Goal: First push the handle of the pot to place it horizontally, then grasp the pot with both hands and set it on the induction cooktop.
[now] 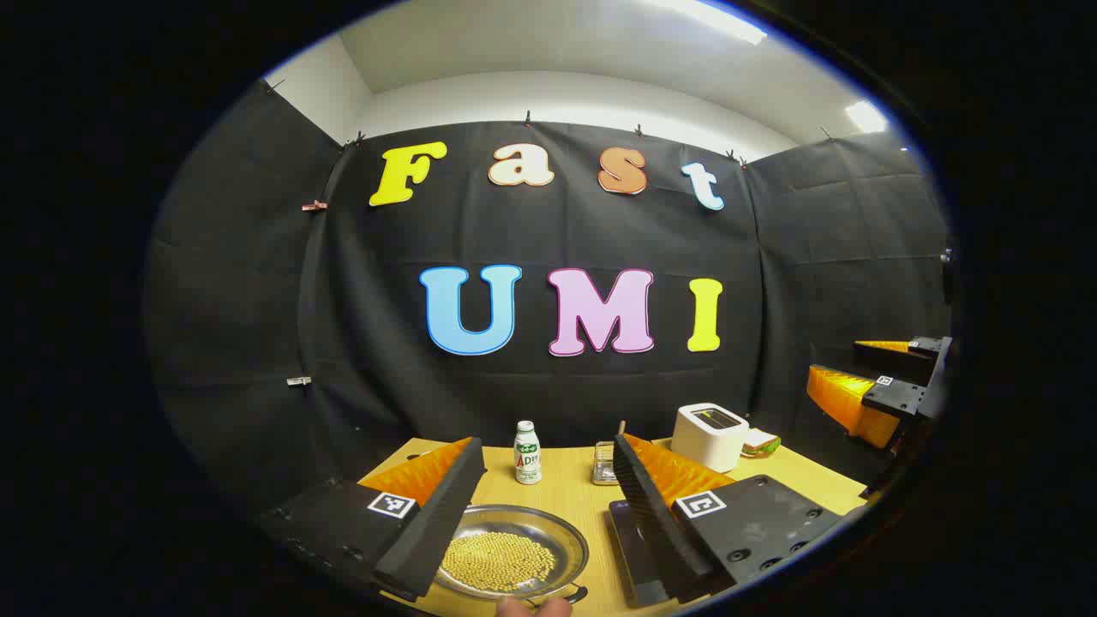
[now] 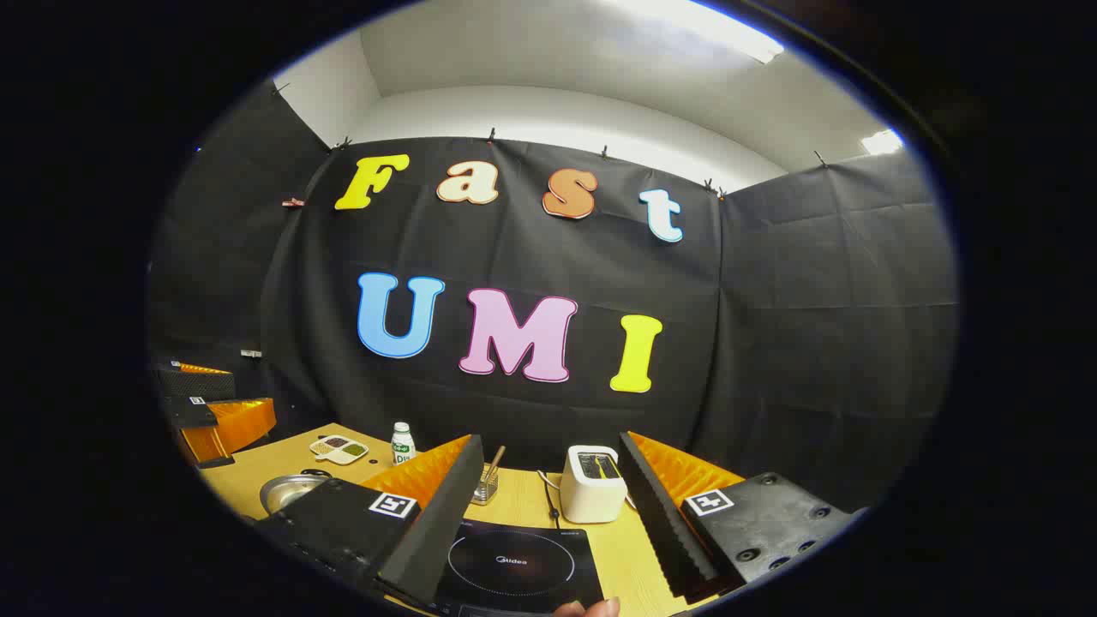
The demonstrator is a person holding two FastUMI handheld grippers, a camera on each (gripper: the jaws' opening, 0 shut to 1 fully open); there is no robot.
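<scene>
My left gripper (image 1: pixel 540 506) hangs above the tabletop (image 1: pixel 574 501) with its two fingers spread wide, holding nothing. Between them, at about 6 o'clock in the left gripper view, lies the one pot (image 1: pixel 512 550), a shallow metal pan filled with small yellow beads. Its dark handle (image 1: pixel 572 593) comes out from the near rim at about 5 o'clock of the pot, so the long axis points toward me and a little right; most of the handle is cut by the edge, so I cannot tell its exact angle. A fingertip of a hand (image 1: pixel 533 607) shows just below it.

My right gripper (image 2: pixel 544 506) is also open, fingers wide apart and empty, held level over the one induction cooktop (image 2: pixel 514 567), which lies flat at 6 o'clock in the right gripper view. From there the pot (image 2: pixel 287 492) sits at 9 o'clock, beside the cooktop and apart from it.

I count one small bottle (image 1: pixel 527 452), one white toaster (image 1: pixel 710 435), one little glass holder (image 2: pixel 486 490) with a stick in it, and one divided dish (image 2: pixel 338 448) at the far side. In the left gripper view my right gripper (image 1: pixel 883 390) shows at 3 o'clock, raised and well apart from the pot.
</scene>
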